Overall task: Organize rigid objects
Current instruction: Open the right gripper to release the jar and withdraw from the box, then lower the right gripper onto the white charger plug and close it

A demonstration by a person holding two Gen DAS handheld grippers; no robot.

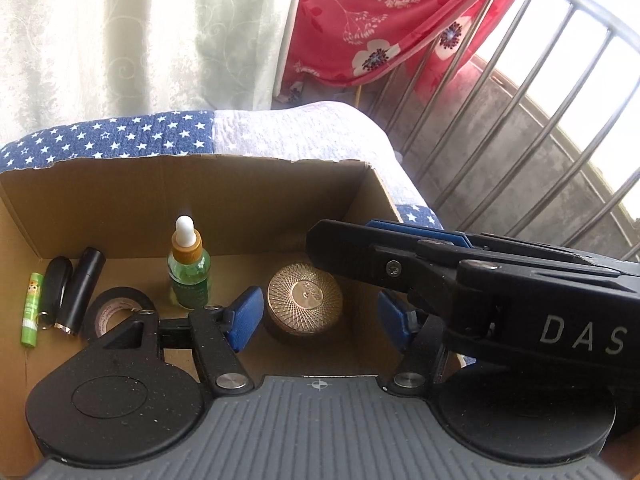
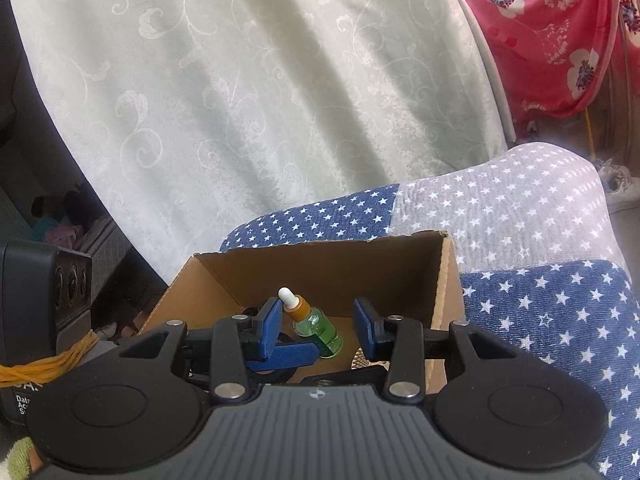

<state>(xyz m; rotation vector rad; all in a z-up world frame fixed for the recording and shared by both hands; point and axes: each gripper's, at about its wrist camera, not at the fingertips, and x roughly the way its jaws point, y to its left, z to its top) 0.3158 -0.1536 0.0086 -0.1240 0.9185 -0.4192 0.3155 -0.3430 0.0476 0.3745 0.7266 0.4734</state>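
1. The left gripper [image 1: 318,316] had its two blue pads apart, and the pads touched nothing.
2. A round gold jar [image 1: 305,305] sat on the box floor in the gap between those pads, but the pads stood off from its sides.
3. The right gripper [image 2: 318,326] also had its blue pads apart, with nothing held.
4. In the right wrist view, a green dropper bottle [image 2: 316,326] showed between the pads, farther back in the box. It looked tilted there, but it stood upright in the left wrist view.
5. The dropper bottle had a white tip and an orange collar.
6. A roll of black tape [image 1: 120,312] lay flat, left of the bottle.
7. Left of the tape were a black tube [image 1: 82,290], a dark key fob [image 1: 57,286] with a ring, and a small green stick [image 1: 32,308]. They lay side by side near the box's left wall.
8. All these things were inside an open cardboard box [image 1: 248,196].
9. The box sat on a blue and white star cloth [image 2: 540,304].
10. Behind it hung a pale curtain [image 2: 260,92] and a red flower cloth [image 1: 380,20].
11. Metal bars [image 1: 520,100] stood on the right.
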